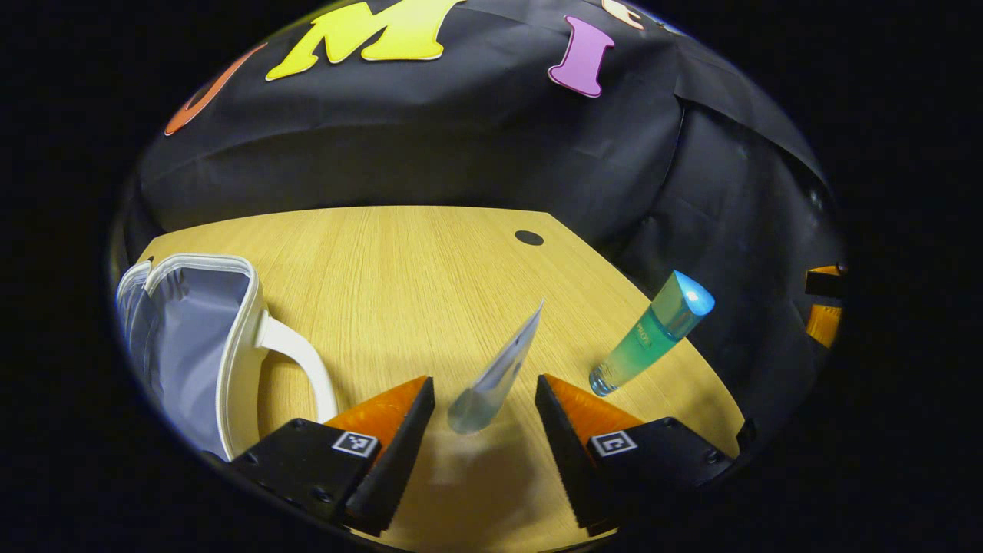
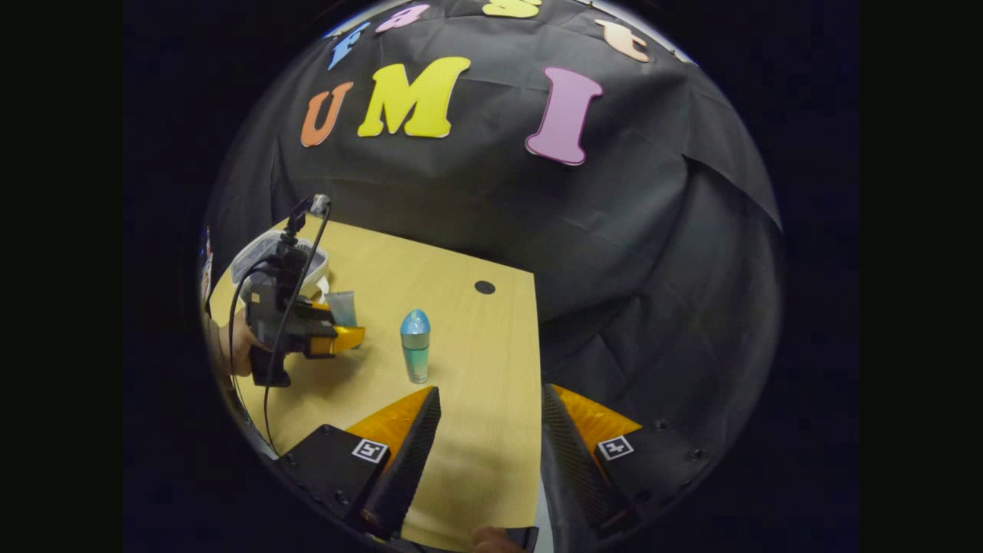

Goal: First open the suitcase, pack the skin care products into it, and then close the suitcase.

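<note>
My left gripper (image 1: 484,380) is open just above the wooden table (image 1: 399,276). A slim silvery tube (image 1: 499,369) stands cap-down in the gap, and neither finger presses on it. A green bottle with a blue cap (image 1: 653,338) stands to its right. The white suitcase (image 1: 184,338) lies open at the left, showing its pale lining and white handle (image 1: 303,361). In the right gripper view, my right gripper (image 2: 488,453) is open over the table's near right corner with nothing in it. Farther left are the bottle (image 2: 415,346), the tube (image 2: 343,307), the left gripper (image 2: 307,326) and the suitcase (image 2: 257,257).
A dark round hole (image 1: 528,237) marks the table's far part. The table's right edge (image 2: 535,361) drops off beside the black cloth wall. A hand (image 2: 238,346) and a cable (image 2: 273,369) sit behind the left gripper.
</note>
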### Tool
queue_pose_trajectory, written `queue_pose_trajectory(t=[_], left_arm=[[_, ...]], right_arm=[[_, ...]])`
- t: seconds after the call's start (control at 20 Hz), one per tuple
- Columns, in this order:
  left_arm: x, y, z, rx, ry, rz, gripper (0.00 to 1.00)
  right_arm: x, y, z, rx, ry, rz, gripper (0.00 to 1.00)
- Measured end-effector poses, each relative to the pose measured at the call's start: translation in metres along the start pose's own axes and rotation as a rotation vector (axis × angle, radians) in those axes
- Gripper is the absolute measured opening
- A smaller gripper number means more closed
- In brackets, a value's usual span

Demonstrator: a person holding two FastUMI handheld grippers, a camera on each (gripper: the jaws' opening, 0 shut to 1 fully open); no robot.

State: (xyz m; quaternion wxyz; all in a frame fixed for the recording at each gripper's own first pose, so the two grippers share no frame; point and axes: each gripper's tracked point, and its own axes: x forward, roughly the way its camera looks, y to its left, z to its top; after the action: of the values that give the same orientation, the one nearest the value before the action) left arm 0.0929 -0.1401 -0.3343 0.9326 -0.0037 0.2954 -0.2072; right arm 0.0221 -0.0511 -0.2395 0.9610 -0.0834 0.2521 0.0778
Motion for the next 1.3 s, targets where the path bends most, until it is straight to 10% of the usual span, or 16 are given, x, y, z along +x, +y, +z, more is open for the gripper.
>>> queue_pose_trajectory(t=[0.3,0.9,1.3], left_arm=[[0.009,0.004,0.000,0.015,0.000,0.038,0.47],[-0.063,-0.004,0.028,0.070,-0.069,0.117,0.34],[-0.135,0.033,0.035,0.043,-0.092,0.247,0.34]], right_arm=[[0.047,0.039,0.000,0.049,0.022,0.154,0.80],[0.142,0.115,0.012,0.122,0.054,0.207,0.79],[0.146,0.104,0.004,0.219,0.084,0.086,0.38]])
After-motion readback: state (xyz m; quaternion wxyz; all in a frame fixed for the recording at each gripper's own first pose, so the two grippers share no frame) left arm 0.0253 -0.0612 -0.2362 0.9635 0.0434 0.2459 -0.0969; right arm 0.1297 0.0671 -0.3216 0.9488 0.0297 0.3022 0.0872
